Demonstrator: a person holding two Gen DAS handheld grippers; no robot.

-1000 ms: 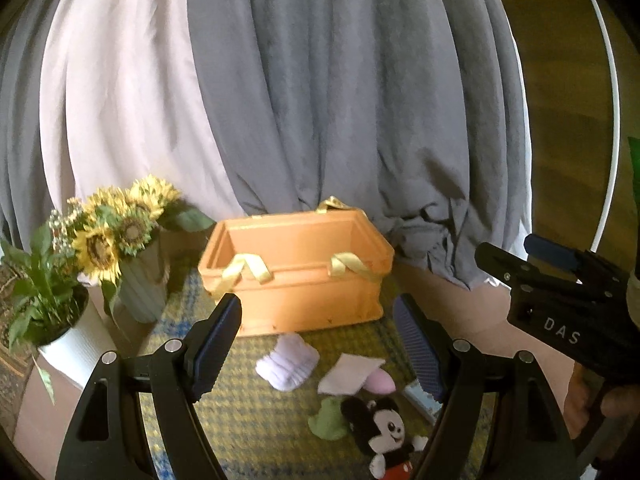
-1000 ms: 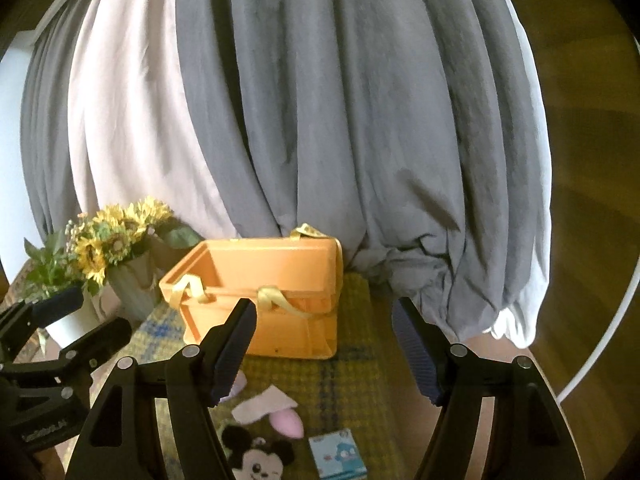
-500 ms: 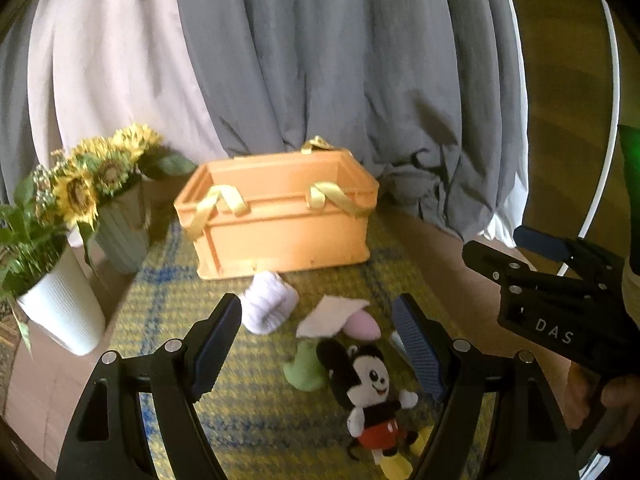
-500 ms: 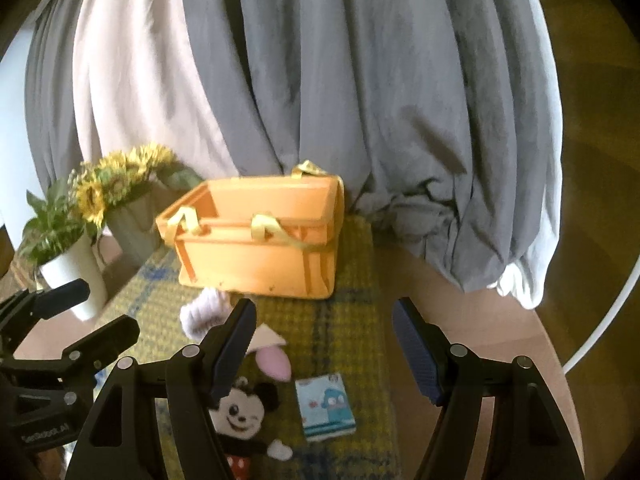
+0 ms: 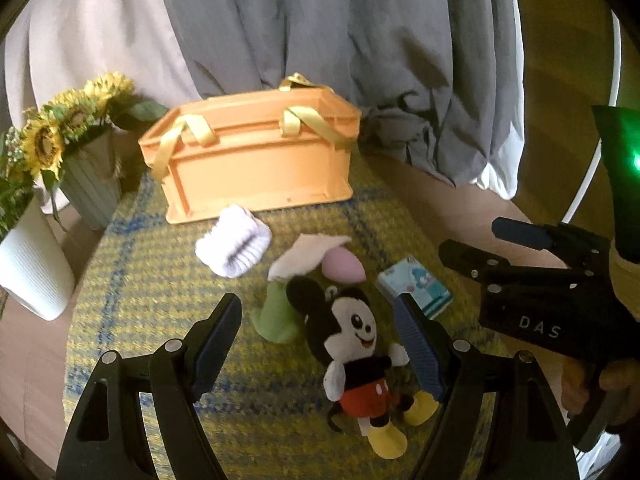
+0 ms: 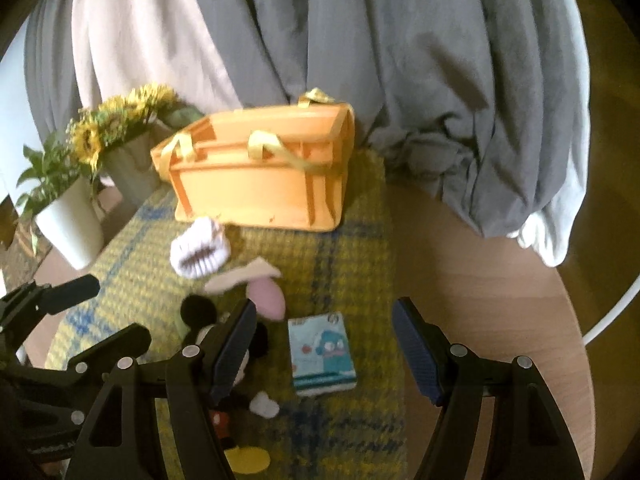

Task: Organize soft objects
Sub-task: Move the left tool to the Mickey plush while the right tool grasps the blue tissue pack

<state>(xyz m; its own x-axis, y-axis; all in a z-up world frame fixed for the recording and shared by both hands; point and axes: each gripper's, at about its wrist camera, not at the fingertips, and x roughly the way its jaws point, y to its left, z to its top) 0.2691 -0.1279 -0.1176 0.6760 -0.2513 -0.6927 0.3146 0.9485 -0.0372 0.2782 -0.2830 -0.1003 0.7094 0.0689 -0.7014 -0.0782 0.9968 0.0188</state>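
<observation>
An orange basket [image 5: 256, 164] [image 6: 260, 184] with yellow handles stands at the back of a yellow plaid mat [image 5: 152, 280]. In front of it lie a white sock bundle [image 5: 234, 242] [image 6: 198, 254], a beige cloth [image 5: 308, 254], a pink sponge [image 5: 344, 268] [image 6: 268, 298], a green soft piece [image 5: 278, 316], a Mickey plush [image 5: 356, 348] [image 6: 224, 344] and a blue tissue pack [image 5: 416, 286] [image 6: 322, 354]. My left gripper [image 5: 318, 348] is open above the plush. My right gripper [image 6: 324, 356] is open above the tissue pack; it also shows in the left wrist view [image 5: 520, 280].
A sunflower vase [image 5: 92, 184] and a white potted plant [image 5: 28, 256] stand at the mat's left. Grey and white curtains [image 5: 320, 40] hang behind the basket. The round wooden table [image 6: 480, 280] extends to the right of the mat.
Both grippers have come down and tilted toward the mat; the objects now lie larger and lower between the fingers. Both stay open.
</observation>
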